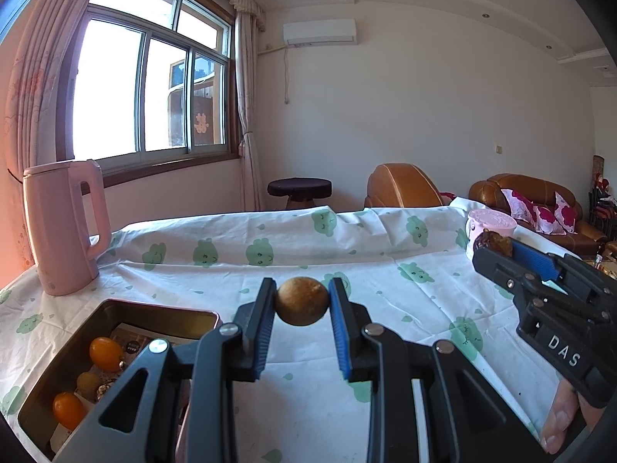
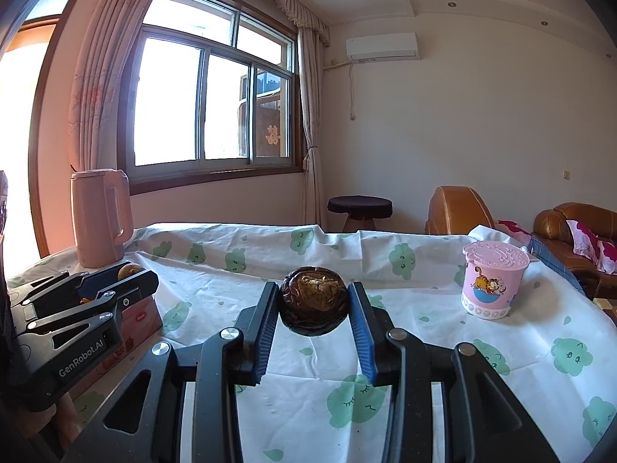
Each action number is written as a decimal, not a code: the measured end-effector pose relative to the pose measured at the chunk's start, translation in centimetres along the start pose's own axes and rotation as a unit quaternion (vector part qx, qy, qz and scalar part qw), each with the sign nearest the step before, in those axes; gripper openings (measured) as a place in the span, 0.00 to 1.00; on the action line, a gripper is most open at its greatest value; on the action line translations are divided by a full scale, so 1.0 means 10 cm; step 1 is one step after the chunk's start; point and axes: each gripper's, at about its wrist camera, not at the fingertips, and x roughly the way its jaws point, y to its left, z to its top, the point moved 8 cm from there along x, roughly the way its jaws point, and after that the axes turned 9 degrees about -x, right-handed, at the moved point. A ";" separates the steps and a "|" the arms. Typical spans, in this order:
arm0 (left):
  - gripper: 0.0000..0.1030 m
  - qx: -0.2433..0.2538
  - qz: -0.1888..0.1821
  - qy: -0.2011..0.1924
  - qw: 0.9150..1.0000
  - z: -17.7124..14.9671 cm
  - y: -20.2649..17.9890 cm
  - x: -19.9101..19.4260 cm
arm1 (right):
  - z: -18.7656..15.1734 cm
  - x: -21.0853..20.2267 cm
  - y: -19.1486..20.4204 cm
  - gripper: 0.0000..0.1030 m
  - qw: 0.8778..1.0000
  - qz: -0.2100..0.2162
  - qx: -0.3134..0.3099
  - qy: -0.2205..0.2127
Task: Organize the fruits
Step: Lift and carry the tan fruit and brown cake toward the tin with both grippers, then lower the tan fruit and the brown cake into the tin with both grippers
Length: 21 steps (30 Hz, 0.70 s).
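My left gripper (image 1: pixel 301 301) is shut on a small round tan fruit (image 1: pixel 301 301), held above the table. Down at the left an open pink tin (image 1: pixel 162 308) holds two orange kumquats (image 1: pixel 105 353) and a tan fruit (image 1: pixel 88 384). My right gripper (image 2: pixel 314 305) is shut on a dark brown wrinkled fruit (image 2: pixel 314 301), also held off the cloth. In the left wrist view the right gripper (image 1: pixel 495 245) shows at the right with that dark fruit (image 1: pixel 493 242). The right wrist view shows the left gripper (image 2: pixel 131 272) over the tin (image 2: pixel 142 318).
A white tablecloth (image 1: pixel 347 254) with green prints covers the table. A pink kettle (image 1: pixel 61 227) stands at the back left. A pink cartoon cup with a lid (image 2: pixel 493 279) stands at the right. Behind the table are a dark stool (image 1: pixel 300 189) and brown sofas (image 1: pixel 528 196).
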 end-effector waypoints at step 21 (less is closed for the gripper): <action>0.28 -0.042 0.002 0.018 0.999 -0.07 0.54 -0.37 | 0.06 -0.22 0.64 0.37 0.997 0.063 -0.035 -0.011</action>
